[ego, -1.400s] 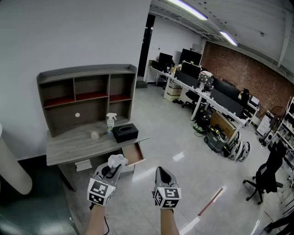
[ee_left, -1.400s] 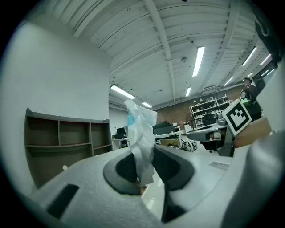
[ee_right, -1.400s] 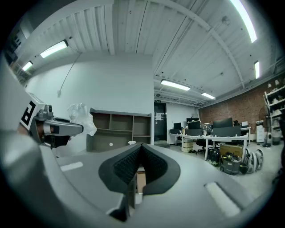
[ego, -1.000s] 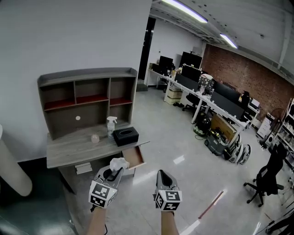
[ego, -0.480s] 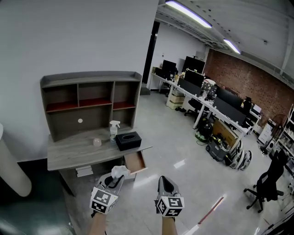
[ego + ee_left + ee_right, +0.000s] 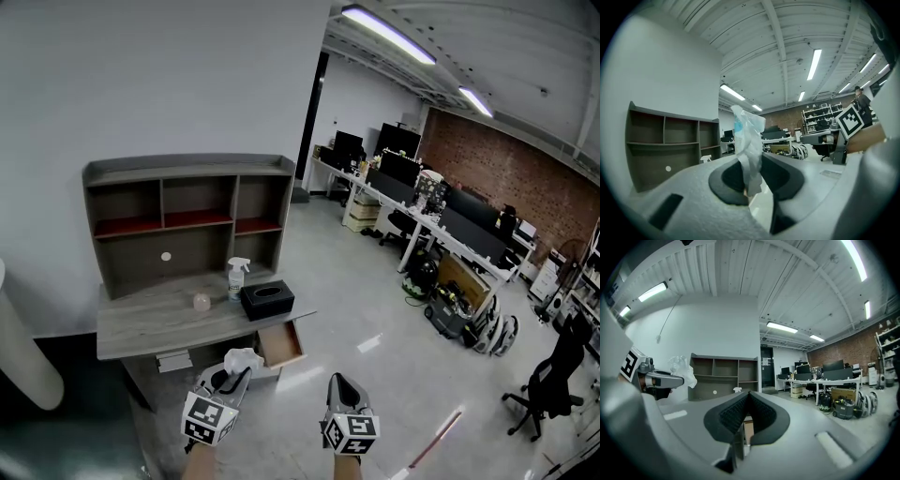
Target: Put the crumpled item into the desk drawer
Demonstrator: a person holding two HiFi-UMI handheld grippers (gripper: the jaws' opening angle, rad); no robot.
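Observation:
The crumpled item (image 6: 242, 360) is a white wad of thin plastic or paper. My left gripper (image 6: 235, 374) is shut on it and holds it in the air, just in front of the grey desk (image 6: 150, 323). In the left gripper view the wad (image 6: 749, 140) stands up between the two dark pads. The desk drawer (image 6: 281, 344) is pulled open under the desk's right end, a little right of the wad. My right gripper (image 6: 338, 384) hangs beside the left one, shut and empty; in its own view the right gripper (image 6: 746, 414) shows its pads closed together.
A hutch of shelves (image 6: 187, 220) stands on the desk, with a spray bottle (image 6: 236, 277), a black tissue box (image 6: 266, 300) and a small round object (image 6: 202, 302) in front of it. Office desks (image 6: 441, 234) and a chair (image 6: 553, 375) lie to the right across a grey floor.
The desk and its open drawer have slid lower in the head view, closer to my grippers. Both grippers sit slightly lower in the picture. The grip on the wad is unchanged.

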